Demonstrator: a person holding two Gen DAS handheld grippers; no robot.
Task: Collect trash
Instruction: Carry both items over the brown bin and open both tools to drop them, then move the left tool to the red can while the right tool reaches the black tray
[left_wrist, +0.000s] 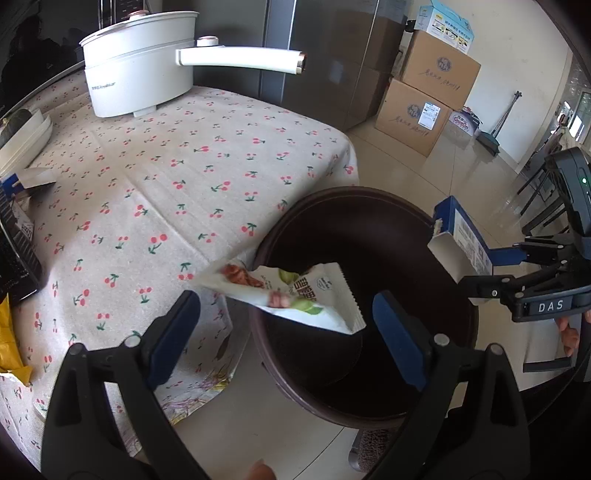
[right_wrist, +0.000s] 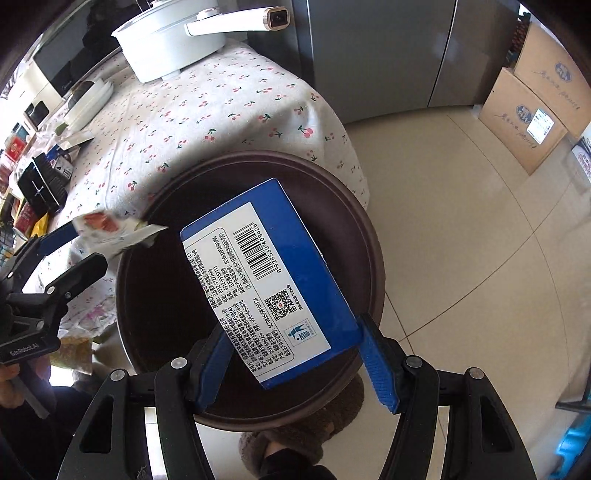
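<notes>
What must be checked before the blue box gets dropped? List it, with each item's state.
1. Right gripper clamped on blue cardboard box: ok.
2. Box above the opening of the dark round plastic bin: ok.
3. Left gripper open, fingers off white snack wrapper: ok.
4. Wrapper fully over the bin: not ok, one end reaches past the rim towards the cherry-print tablecloth.
5. Room in the bin: ok, floor looks bare.
</notes>
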